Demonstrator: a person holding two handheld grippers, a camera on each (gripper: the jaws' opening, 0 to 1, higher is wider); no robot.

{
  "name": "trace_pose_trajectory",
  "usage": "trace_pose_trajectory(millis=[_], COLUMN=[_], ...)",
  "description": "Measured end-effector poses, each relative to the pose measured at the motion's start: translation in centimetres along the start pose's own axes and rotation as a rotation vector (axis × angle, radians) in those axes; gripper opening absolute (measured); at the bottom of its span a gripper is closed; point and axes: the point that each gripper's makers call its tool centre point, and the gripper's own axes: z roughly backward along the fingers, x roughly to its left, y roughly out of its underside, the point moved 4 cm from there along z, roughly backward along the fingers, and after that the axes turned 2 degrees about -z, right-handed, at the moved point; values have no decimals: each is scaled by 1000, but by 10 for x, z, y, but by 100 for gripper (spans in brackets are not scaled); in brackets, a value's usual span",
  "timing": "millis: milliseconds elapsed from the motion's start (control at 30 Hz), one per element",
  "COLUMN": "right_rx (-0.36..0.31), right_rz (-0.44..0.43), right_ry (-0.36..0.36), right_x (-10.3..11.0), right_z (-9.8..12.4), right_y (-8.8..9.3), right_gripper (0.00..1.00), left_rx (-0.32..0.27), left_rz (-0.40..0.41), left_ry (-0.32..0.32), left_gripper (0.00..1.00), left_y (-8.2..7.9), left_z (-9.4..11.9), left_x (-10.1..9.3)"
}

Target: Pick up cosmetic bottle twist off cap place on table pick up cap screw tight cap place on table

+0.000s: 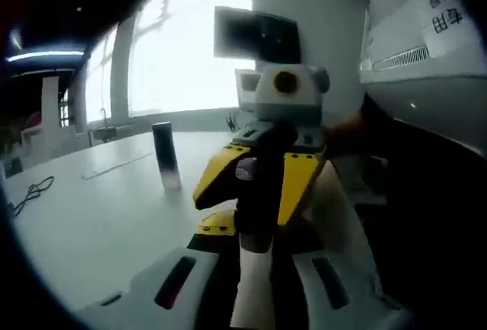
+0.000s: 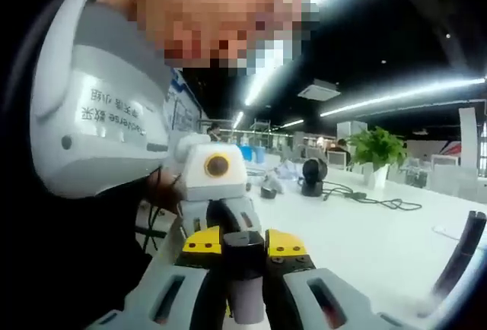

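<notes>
The cosmetic bottle [image 1: 251,280] is up off the desk [image 1: 99,216], pinched between the left gripper [image 1: 251,284] fingers, which are closed snug on its pale body. The right gripper [image 2: 245,299] faces it, its yellow-tipped fingers closed around the bottle's dark cap [image 2: 243,252]. A second dark bottle [image 1: 166,155] stands upright on the desk, well apart; can't tell what's inside either.
</notes>
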Motion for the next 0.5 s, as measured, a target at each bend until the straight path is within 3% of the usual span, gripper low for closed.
trace_pose_trajectory(millis=[67, 133, 167, 200, 300, 500], right_rx=[-12, 11, -11, -10, 28, 67], right_rz=[9, -4, 29, 27, -51, -5], right_ry=[11, -9, -13, -17, -8, -4], right_x=[0, 3, 4, 6, 0, -11], right_z=[3, 2, 3, 2, -1, -12], right_y=[-2, -4, -7, -7, -1, 7], right_gripper=[10, 11, 12, 13, 13, 15], left_rx=[-5, -5, -56, -64, -60, -34], left_rz=[-1, 18, 25, 36, 46, 81], left_ry=[-16, 26, 15, 51, 51, 59], left_gripper=[1, 2, 3, 4, 5, 6], left_y=[-1, 0, -4, -3, 1, 5], left_z=[-2, -4, -5, -5, -10, -19], left_x=[1, 0, 2, 1, 11, 25])
